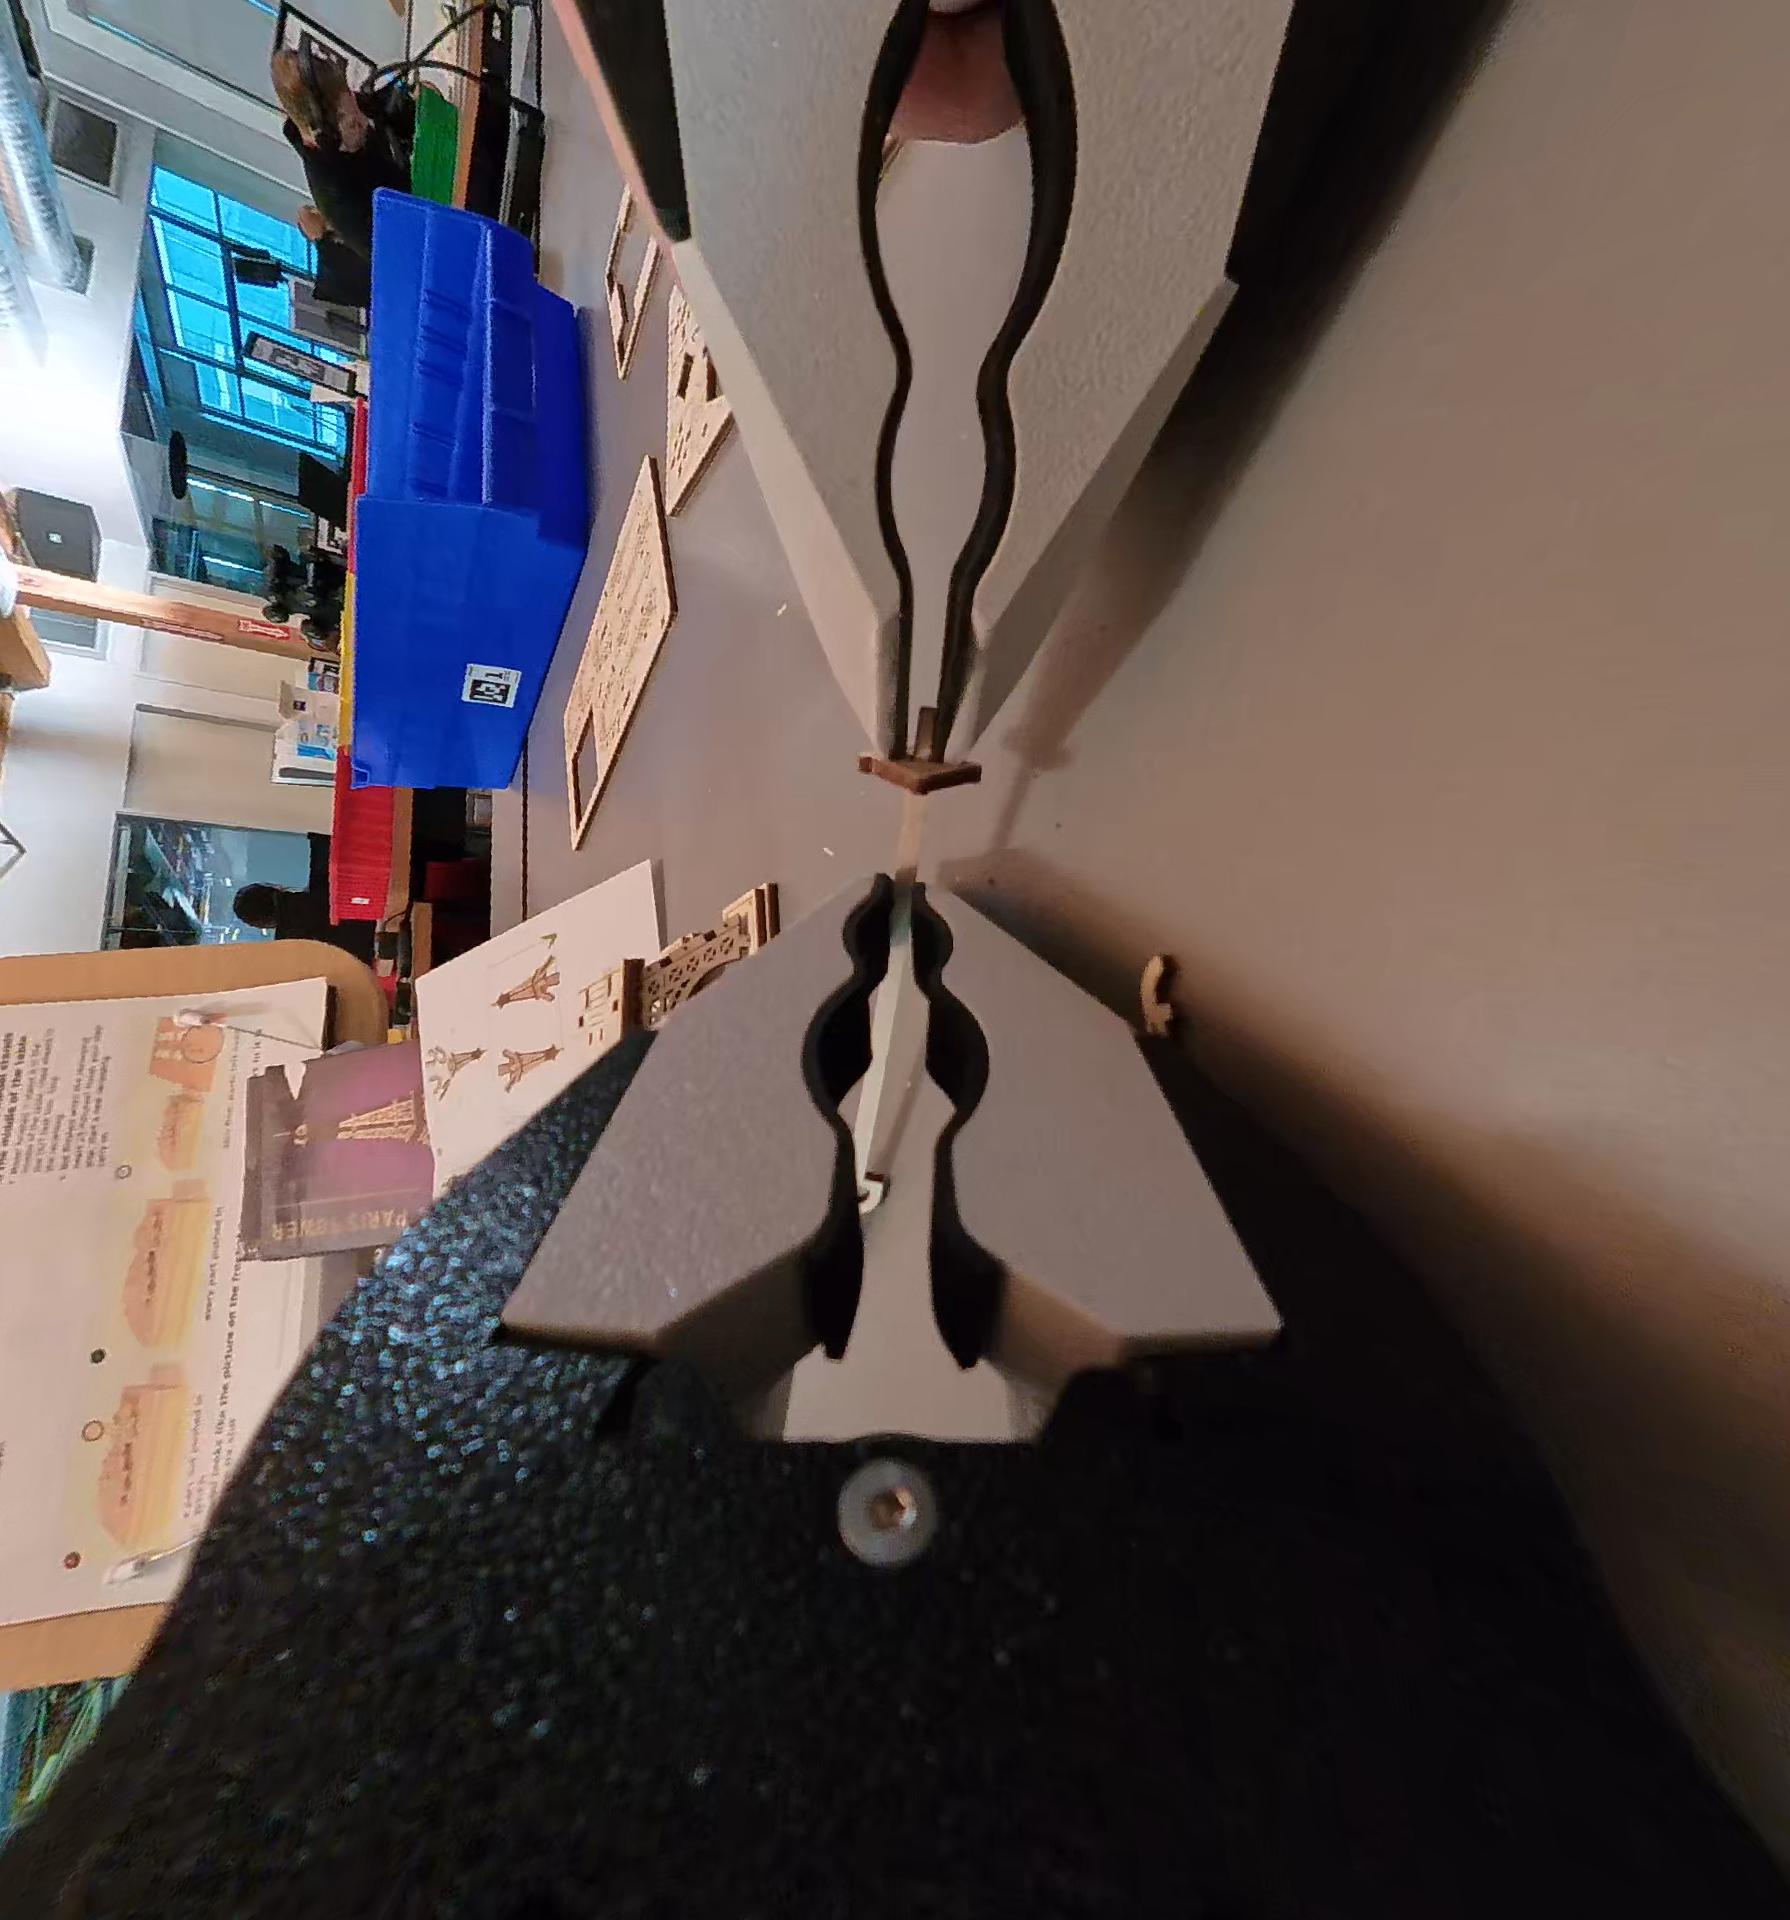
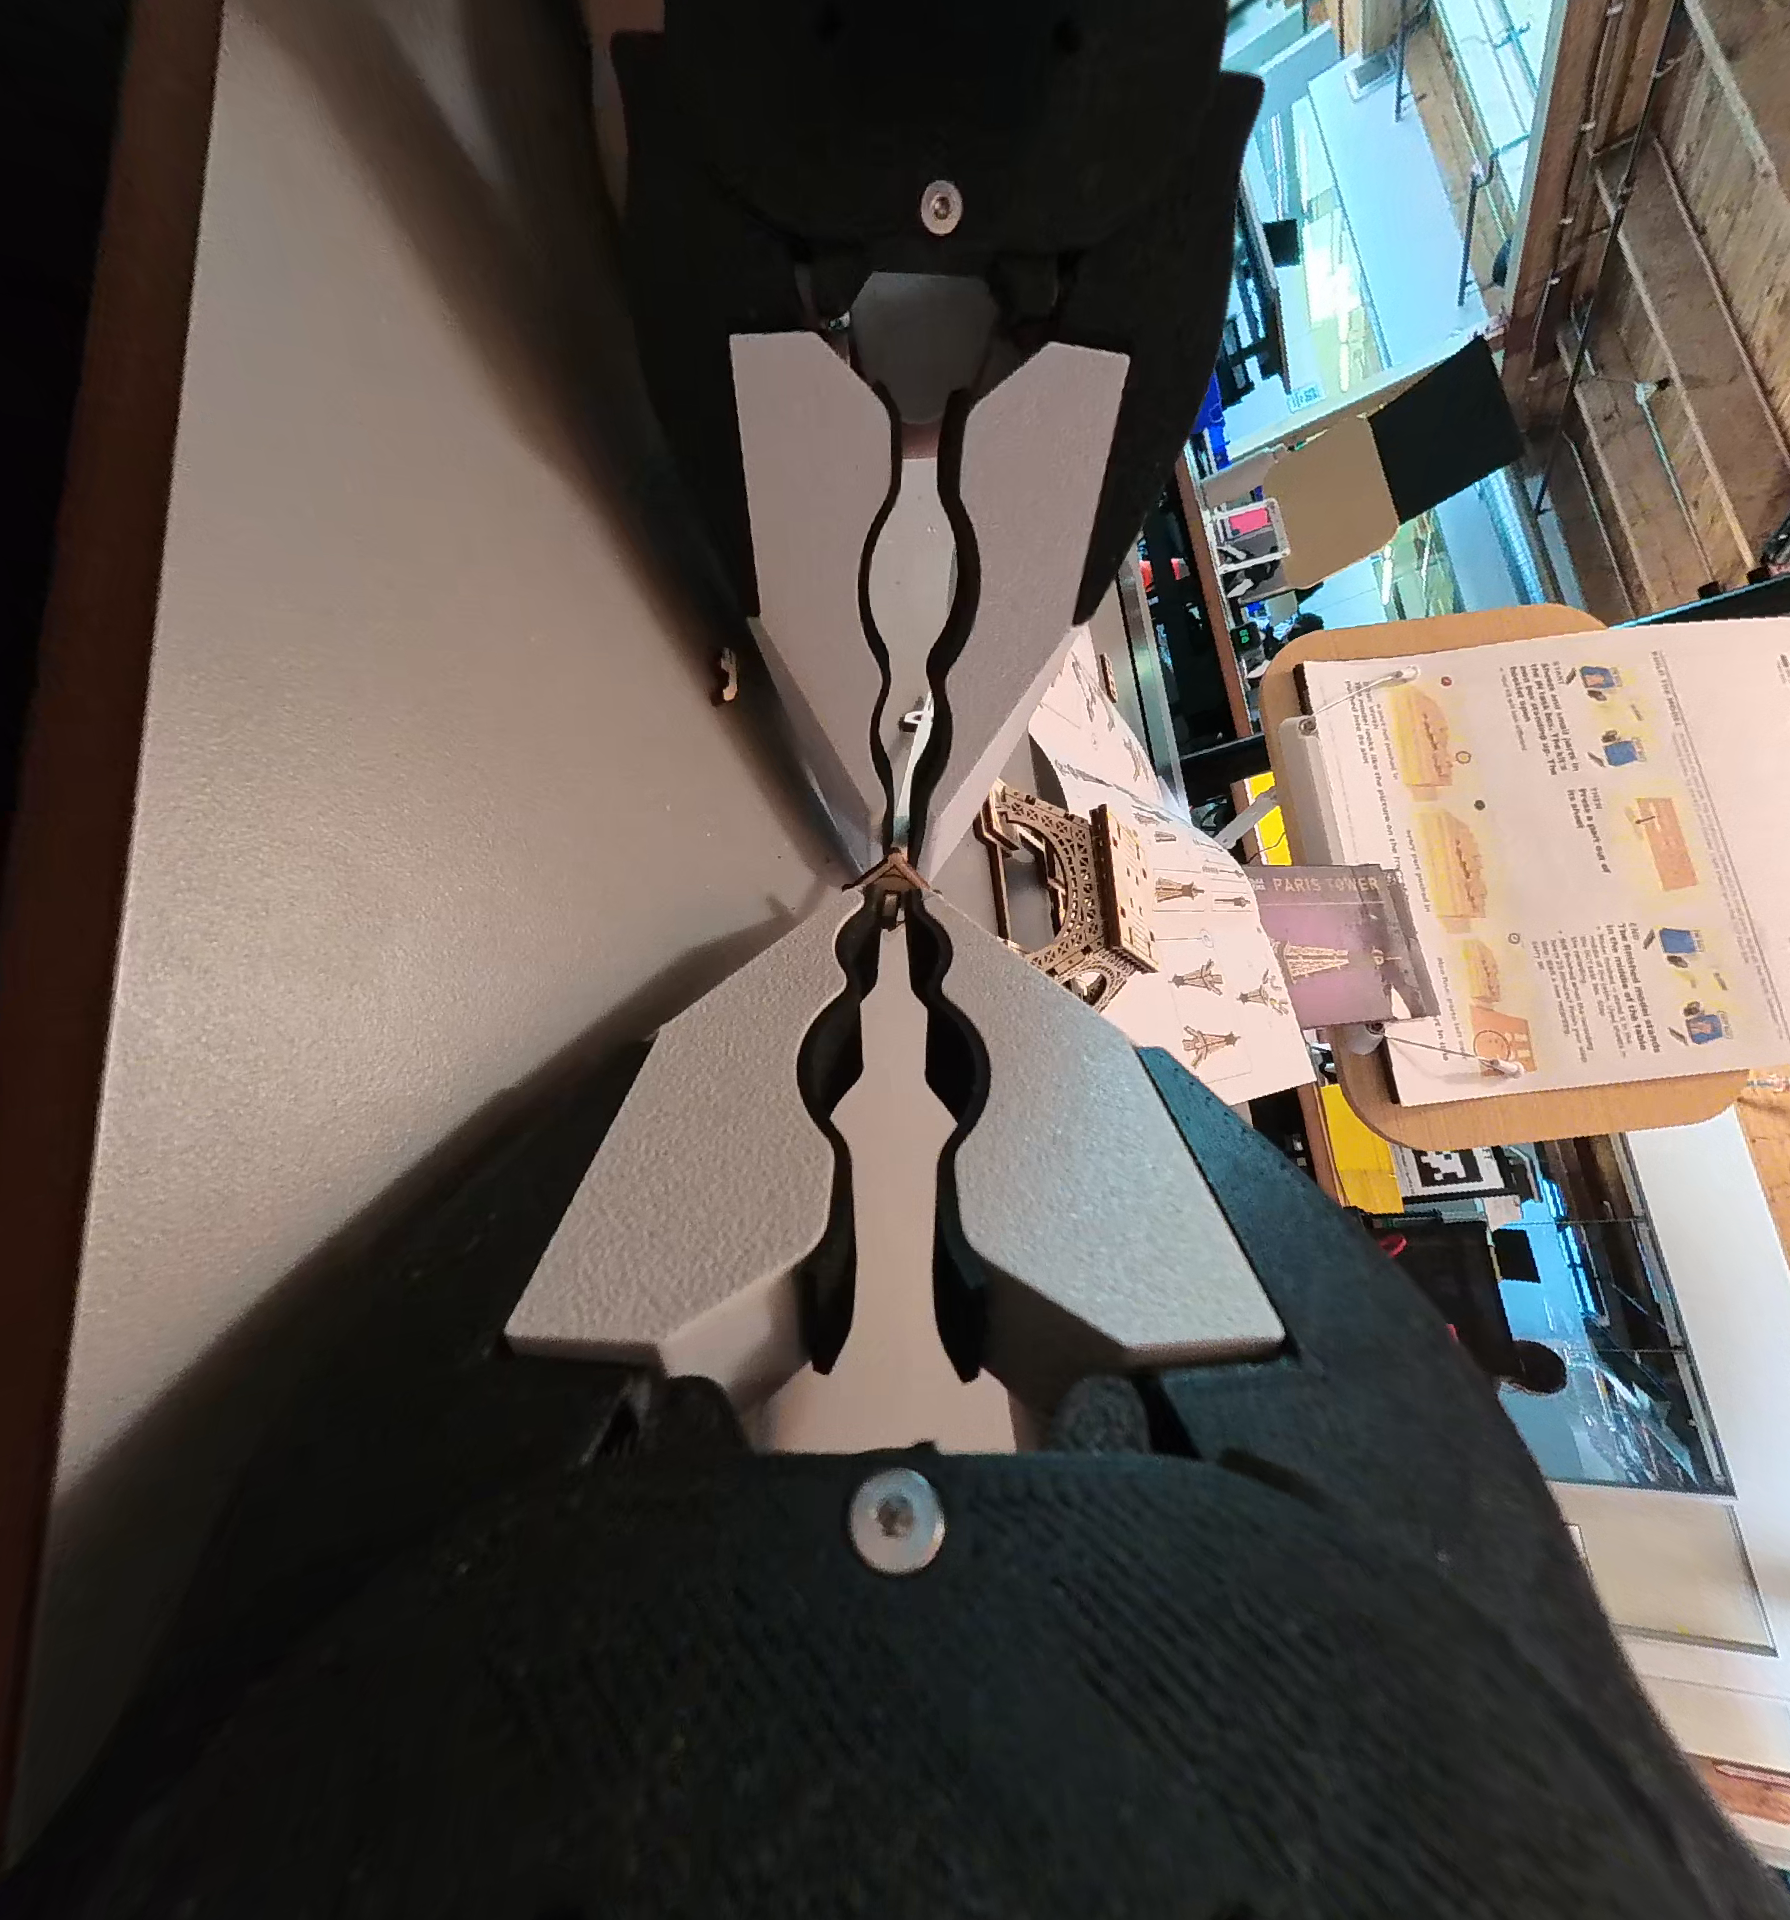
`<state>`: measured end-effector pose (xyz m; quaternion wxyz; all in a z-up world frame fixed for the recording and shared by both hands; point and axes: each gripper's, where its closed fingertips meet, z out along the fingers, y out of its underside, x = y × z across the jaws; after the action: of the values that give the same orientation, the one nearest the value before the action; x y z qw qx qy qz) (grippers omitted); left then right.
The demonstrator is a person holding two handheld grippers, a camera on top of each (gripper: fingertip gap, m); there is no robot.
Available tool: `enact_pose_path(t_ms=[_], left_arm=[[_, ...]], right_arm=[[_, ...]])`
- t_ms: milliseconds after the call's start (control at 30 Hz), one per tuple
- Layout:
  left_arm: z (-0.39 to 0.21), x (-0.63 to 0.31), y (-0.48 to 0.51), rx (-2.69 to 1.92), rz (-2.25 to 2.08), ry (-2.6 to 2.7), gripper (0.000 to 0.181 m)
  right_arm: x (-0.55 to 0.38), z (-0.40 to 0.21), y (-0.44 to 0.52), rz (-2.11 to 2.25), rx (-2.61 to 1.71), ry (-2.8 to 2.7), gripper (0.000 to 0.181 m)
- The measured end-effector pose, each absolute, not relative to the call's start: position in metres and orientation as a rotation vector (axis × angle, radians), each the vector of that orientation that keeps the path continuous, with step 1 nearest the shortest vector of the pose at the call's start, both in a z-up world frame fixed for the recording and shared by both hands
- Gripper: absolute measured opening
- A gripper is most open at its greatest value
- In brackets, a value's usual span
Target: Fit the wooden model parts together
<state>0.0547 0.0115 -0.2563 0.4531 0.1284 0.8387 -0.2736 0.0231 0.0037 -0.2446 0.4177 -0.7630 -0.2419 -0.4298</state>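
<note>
Left wrist view: nearest, the left hand-held gripper [image 1: 910,894] pinches a thin pale wooden strip [image 1: 905,831], tip to tip with the right hand-held gripper [image 1: 927,727], which clamps a small dark square wooden piece [image 1: 919,771] meeting the strip's end over the plain grey counter [image 1: 1442,644]. A small pale curved wooden offcut [image 1: 1158,994] lies just beside them. Farther off, a partly built brown wooden tower model [image 1: 709,951] rests on a white instruction sheet [image 1: 532,997], with flat punched wooden sheets [image 1: 621,644] beyond and a blue plastic bin [image 1: 475,499] on its side, contents unseen. A propped cardboard board with printed instructions [image 2: 1556,862] stands at the counter's far edge; a workshop with large windows lies behind.
</note>
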Motion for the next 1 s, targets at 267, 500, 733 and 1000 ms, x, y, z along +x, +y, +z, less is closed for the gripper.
enact_pose_path(t_ms=[267, 500, 733, 1000], left_arm=[[-0.25, 0.056, 0.011, 0.278, -0.707, 2.056, 0.0], [-0.247, 0.055, 0.012, 0.282, -0.71, 2.033, 0.0], [-0.244, 0.053, 0.011, 0.291, -0.727, 2.031, 0.0], [-0.229, 0.054, 0.012, 0.296, -0.783, 1.961, 0.0]], right_arm=[[0.025, -0.239, 0.004, -1.094, -1.888, -0.565, 0.0], [0.025, -0.236, 0.004, -1.078, -1.871, -0.547, 0.001], [0.024, -0.235, 0.003, -1.075, -1.859, -0.546, 0.001], [0.022, -0.216, 0.005, -1.3, -1.745, -0.601, 0.005]])
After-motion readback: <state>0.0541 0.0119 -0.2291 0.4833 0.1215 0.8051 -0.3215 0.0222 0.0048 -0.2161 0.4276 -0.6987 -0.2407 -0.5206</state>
